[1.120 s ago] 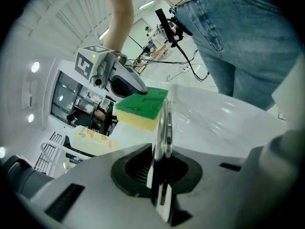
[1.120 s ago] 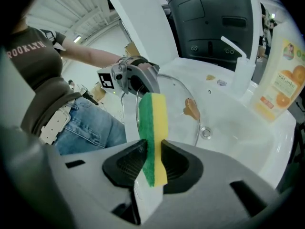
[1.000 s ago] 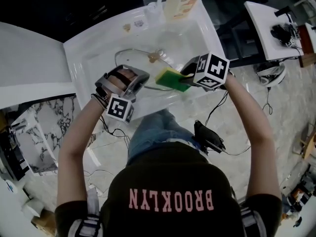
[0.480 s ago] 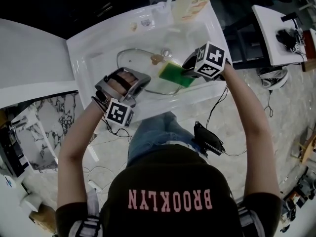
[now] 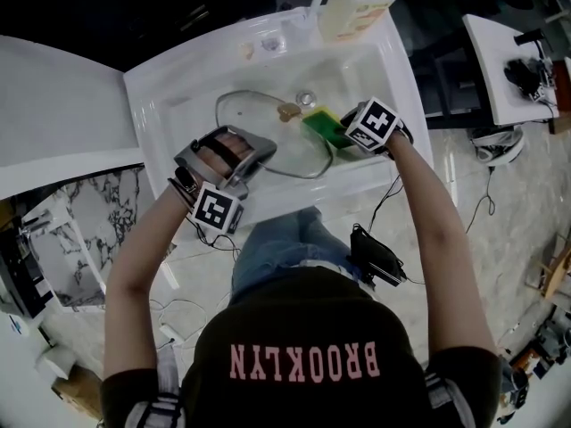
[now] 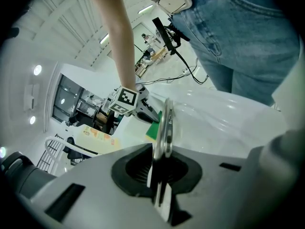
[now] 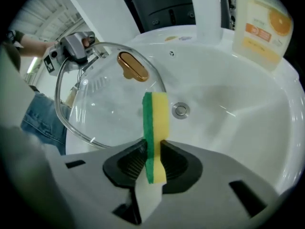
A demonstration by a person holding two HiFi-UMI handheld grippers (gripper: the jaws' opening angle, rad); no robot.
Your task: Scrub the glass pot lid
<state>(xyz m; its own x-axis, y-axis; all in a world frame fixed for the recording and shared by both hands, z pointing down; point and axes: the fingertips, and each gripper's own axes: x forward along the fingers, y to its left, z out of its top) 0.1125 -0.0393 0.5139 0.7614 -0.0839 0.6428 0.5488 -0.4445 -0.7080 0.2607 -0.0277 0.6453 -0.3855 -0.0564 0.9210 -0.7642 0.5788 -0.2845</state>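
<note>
Left gripper (image 5: 259,152) is clamped on the metal rim of the round clear glass pot lid (image 5: 254,127), which is held inside the white sink basin (image 5: 165,92). A bronze oval knob (image 5: 287,111) sits at the lid's centre. Beside the lid's right rim, the right gripper (image 5: 343,134) pinches a green-and-yellow rectangular sponge (image 5: 324,127) edge-on, near the round metal drain (image 7: 180,110).

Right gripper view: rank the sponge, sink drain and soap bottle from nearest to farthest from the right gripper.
1. The sponge, clamped in the right gripper itself.
2. The sink drain, just beyond the sponge, in the basin floor.
3. The soap bottle, far right, on the basin's back rim.
</note>
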